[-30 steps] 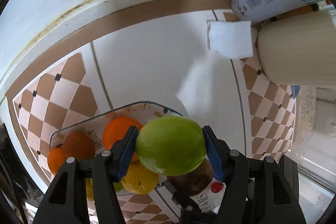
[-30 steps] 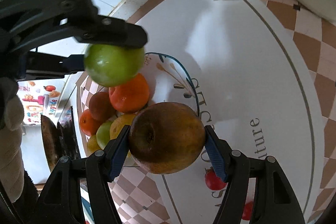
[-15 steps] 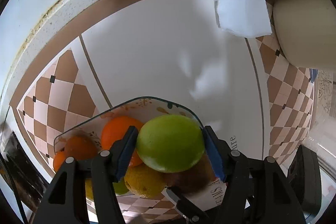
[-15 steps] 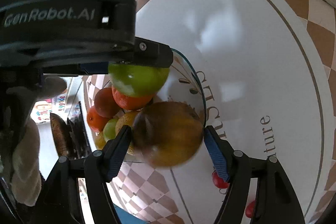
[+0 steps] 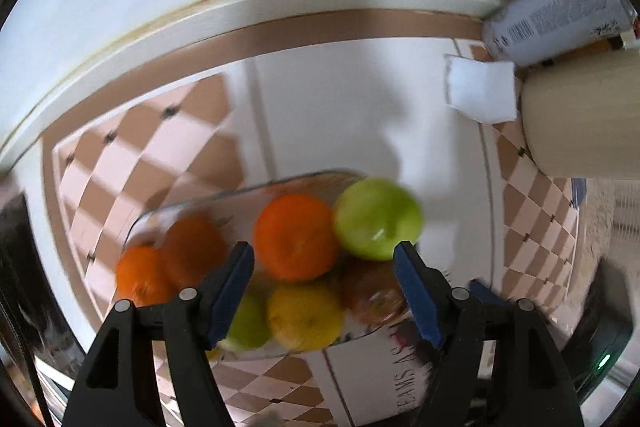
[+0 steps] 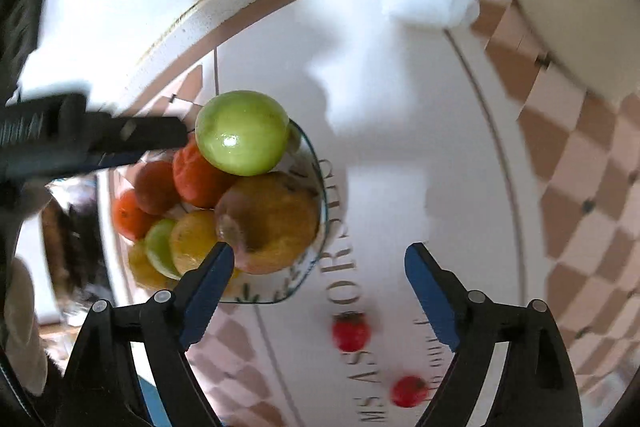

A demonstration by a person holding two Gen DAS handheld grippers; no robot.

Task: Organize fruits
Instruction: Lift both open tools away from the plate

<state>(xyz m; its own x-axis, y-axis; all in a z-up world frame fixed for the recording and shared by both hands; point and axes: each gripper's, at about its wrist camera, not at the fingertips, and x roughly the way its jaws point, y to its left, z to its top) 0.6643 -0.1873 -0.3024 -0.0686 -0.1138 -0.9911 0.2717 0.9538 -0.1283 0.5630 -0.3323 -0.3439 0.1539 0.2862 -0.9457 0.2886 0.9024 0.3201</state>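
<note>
Now both jaws are opening and empty: left hand-held gripper [image 5: 324, 283] over the glass dish [image 6: 320, 163], right hand-held gripper [image 6: 318, 273] beside it. Green apple [image 6: 242, 133] tops the pile at the dish's far edge — smooth, firm, roll-prone; grip across its middle.

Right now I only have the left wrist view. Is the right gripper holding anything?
Observer: No. The right gripper has its jaws opening with nothing between them; the brownish fruit lies in the glass dish.
Operator: Is the green apple down among the others?
Observer: No. In the right wrist view the green apple sits on top of the pile, on the orange and the brownish fruit, near the dish's rim.
</note>
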